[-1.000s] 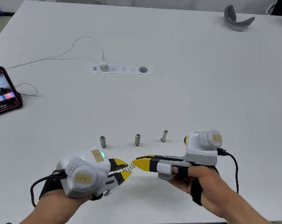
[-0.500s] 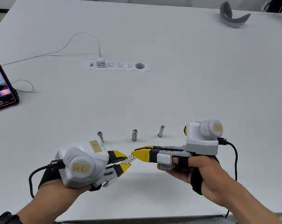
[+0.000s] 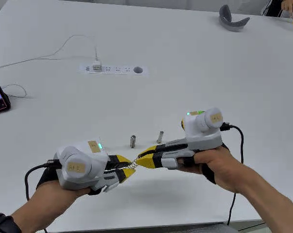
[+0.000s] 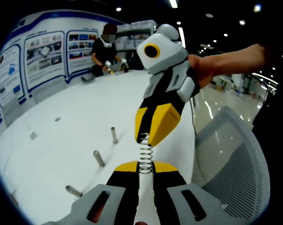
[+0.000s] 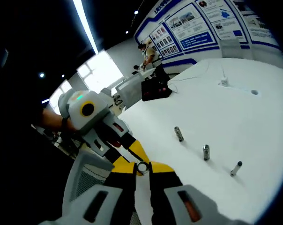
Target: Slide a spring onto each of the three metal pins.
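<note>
Worktop (image 3: 195, 63): white and wide; you are working close to its front edge, with a power strip (image 3: 107, 69) toward the far left and a grey band (image 3: 232, 20) by the far right corner.
Pins: three in a short row near the front edge, just behind your grippers.
Done: left pin (image 5: 179, 133) and mid pin (image 3: 133, 141) look coiled, so I judge that two springs are already on.
To do: right pin (image 3: 160, 137) looks bare; it needs the last spring, which you have in hand.
Spring (image 3: 135, 163): off the worktop, held in the air between your two grippers, in front of the row and apart from every pin.
Left gripper (image 4: 145, 168): jaws closed together on the near end of the spring; the coils rise straight out of the tips.
Right gripper (image 5: 144, 169): jaws drawn together on the other end; in its own view you see the coil end-on, a small ring between the tips.
Meeting: the two sets of tips sit nose to nose, bridged by the spring.
Next, as I judge it: let one gripper release so the other carries the spring alone, then line its open end over the right pin.
Risk: the spring is thin and may flick away when one grip lets go.
</note>
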A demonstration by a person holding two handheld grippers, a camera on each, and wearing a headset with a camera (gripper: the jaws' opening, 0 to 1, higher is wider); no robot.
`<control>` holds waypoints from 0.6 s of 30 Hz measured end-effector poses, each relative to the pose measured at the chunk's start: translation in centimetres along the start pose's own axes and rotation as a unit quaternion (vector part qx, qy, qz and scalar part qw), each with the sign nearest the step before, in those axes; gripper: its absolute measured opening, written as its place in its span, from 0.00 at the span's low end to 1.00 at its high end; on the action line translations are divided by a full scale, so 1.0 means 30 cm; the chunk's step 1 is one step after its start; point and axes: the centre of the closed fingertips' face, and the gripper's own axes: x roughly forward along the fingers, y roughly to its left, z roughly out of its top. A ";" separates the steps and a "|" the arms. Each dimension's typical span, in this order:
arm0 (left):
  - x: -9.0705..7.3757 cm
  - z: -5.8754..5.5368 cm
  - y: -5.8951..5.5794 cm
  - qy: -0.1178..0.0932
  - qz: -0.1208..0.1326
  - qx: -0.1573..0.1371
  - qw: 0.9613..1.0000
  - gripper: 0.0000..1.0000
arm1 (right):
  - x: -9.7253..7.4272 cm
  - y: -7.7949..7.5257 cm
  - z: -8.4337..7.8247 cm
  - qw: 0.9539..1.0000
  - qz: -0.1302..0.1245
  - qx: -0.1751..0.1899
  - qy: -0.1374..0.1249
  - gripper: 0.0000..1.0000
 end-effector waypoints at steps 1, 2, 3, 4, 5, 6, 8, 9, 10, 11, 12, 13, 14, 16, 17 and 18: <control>0.001 0.007 0.000 -0.003 -0.002 -0.001 1.000 0.10 | -0.004 0.001 0.004 1.000 0.000 -0.009 0.008 0.12; 0.002 0.014 -0.001 -0.005 -0.004 -0.003 1.000 0.10 | -0.008 0.002 0.009 1.000 0.001 -0.018 0.015 0.12; 0.004 0.022 -0.001 -0.008 -0.006 -0.003 1.000 0.10 | -0.012 0.003 0.014 0.999 0.002 -0.027 0.023 0.12; 0.005 0.028 -0.001 -0.010 -0.007 -0.001 1.000 0.10 | -0.016 0.003 0.016 0.999 0.002 -0.034 0.030 0.12; 0.006 0.037 -0.002 -0.012 -0.008 -0.001 1.000 0.10 | -0.019 0.001 0.020 0.998 0.001 -0.046 0.039 0.12; 0.006 0.043 -0.002 -0.014 -0.009 -0.001 1.000 0.10 | -0.021 0.002 0.024 0.998 0.002 -0.051 0.042 0.12; 0.007 0.057 -0.003 -0.021 -0.012 -0.003 1.000 0.09 | -0.028 0.008 0.034 0.996 0.005 -0.068 0.052 0.12; 0.008 0.061 -0.002 -0.023 -0.013 -0.005 1.000 0.09 | -0.030 0.009 0.036 0.995 0.005 -0.076 0.058 0.12; 0.008 0.068 -0.003 -0.027 -0.015 -0.007 1.000 0.09 | -0.034 0.008 0.037 0.994 0.005 -0.087 0.067 0.12; 0.008 0.070 -0.005 -0.027 -0.016 -0.007 0.999 0.09 | -0.035 0.009 0.036 0.993 0.006 -0.095 0.073 0.12; 0.009 0.072 -0.006 -0.028 -0.017 -0.005 0.999 0.09 | -0.037 0.009 0.035 0.991 0.007 -0.104 0.080 0.12; 0.010 0.074 -0.007 -0.029 -0.019 -0.005 0.999 0.09 | -0.039 0.009 0.031 0.988 0.008 -0.125 0.091 0.12; 0.011 0.075 -0.009 -0.029 -0.020 -0.004 0.999 0.09 | -0.040 0.010 0.029 0.986 0.009 -0.136 0.098 0.12; 0.013 0.080 -0.014 -0.031 -0.024 -0.002 0.999 0.09 | -0.040 0.022 0.025 0.982 0.015 -0.150 0.111 0.12; 0.013 0.083 -0.017 -0.032 -0.026 -0.002 0.999 0.09 | -0.041 0.022 0.022 0.980 0.017 -0.158 0.117 0.12; 0.014 0.087 -0.020 -0.034 -0.028 -0.002 0.999 0.09 | -0.041 0.021 0.019 0.978 0.017 -0.165 0.124 0.13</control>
